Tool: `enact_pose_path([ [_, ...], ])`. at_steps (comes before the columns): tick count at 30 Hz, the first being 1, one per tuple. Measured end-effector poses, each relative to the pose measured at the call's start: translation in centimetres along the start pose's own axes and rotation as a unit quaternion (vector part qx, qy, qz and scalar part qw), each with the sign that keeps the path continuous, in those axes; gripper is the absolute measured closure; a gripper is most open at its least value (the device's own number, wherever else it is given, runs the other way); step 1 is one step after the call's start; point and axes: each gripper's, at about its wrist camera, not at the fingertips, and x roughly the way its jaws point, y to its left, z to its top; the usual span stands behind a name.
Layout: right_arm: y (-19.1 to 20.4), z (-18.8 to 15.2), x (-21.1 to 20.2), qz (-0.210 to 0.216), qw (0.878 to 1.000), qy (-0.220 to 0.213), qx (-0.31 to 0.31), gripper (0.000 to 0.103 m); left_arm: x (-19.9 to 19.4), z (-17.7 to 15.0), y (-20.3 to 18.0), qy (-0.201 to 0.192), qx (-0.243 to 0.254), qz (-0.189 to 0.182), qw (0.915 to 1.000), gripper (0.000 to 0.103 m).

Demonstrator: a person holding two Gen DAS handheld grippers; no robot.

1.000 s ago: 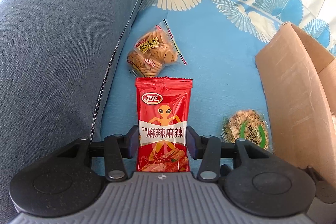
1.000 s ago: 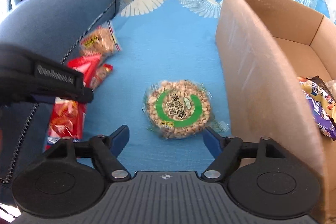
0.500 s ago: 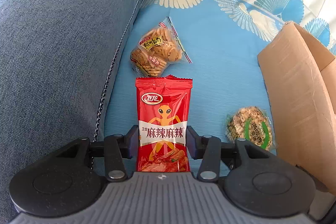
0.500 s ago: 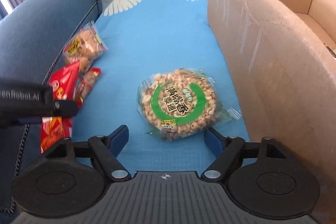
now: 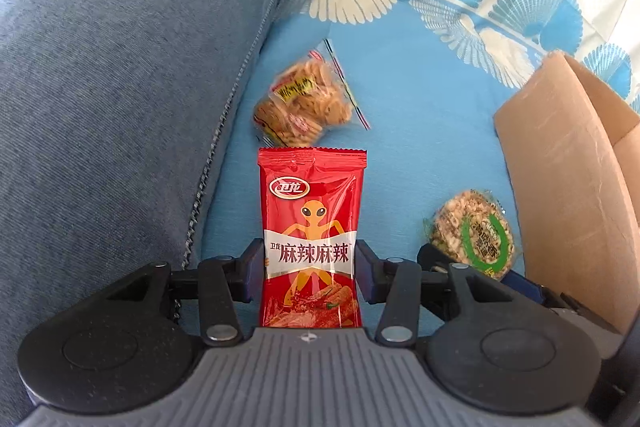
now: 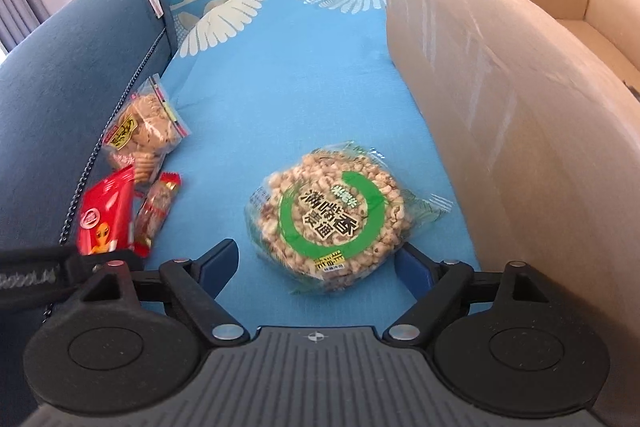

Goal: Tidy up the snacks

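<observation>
Gathering loose snacks off the blue bedsheet (image 6: 304, 75) into the cardboard box (image 6: 500, 75) is, by our reading, the step in hand, with 1 pack already lifted and a 2nd being lined up. Our left gripper (image 5: 310, 269) is clamped on the red spicy-strip packet (image 5: 311, 227), its blue pads pressing both long edges about halfway down, so the packet stands upright between them, well to the left of the box. Our right gripper (image 6: 316, 263) stands wide and its jaws have just been opening further; the round puffed-rice cake pack (image 6: 330, 215) lies flat on the sheet just left of the box wall, its near edge between the fingertips, the right fingertip close against the wrapper and the left 1 apart from it. We judge that the next move calls for lowering around the cake and closing on its sides, then carrying it over the box wall. A clear bag of small biscuits (image 6: 144, 127) and a slim red snack stick (image 6: 158, 207) lie farther left of the box, against the grey-blue cushion (image 6: 60, 99).
</observation>
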Motion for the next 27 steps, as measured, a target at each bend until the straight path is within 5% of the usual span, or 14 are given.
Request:
enact_pose_path([
  [4, 0.9, 0.1, 0.4, -0.025, 0.998, -0.014, -0.047, 0.03, -0.2, 0.3, 0.3, -0.009, -0.009, -0.007, 0.9999, 0.052],
  [8, 0.9, 0.4, 0.2, -0.031, 0.997, -0.027, -0.067, 0.092, -0.5, 0.3, 0.3, -0.021, -0.011, -0.011, 0.9997, 0.052],
  [13, 0.8, 0.3, 0.1, -0.024, 0.997, -0.023, -0.064, 0.09, -0.8, 0.1, 0.4, -0.024, -0.01, -0.013, 0.9996, 0.052],
  [15, 0.6, 0.2, -0.2, -0.017, 0.998, -0.023, -0.058, 0.081, -0.9, 0.0, 0.4, -0.026, -0.011, -0.014, 0.9995, 0.052],
  [17, 0.5, 0.1, -0.6, -0.013, 0.998, -0.036, -0.048, 0.058, -1.0, 0.0, 0.5, -0.028, -0.012, -0.015, 0.9994, 0.052],
  [20, 0.0, 0.3, -1.1, -0.008, 0.998, -0.057, -0.019, 0.038, -1.2, 0.0, 0.6, -0.031, -0.017, -0.018, 0.9992, 0.052],
  [27, -0.6, 1.6, -0.7, 0.022, 0.996, -0.075, 0.052, 0.02, -2.4, 0.1, 1.2, -0.06, -0.044, -0.037, 0.9965, 0.052],
])
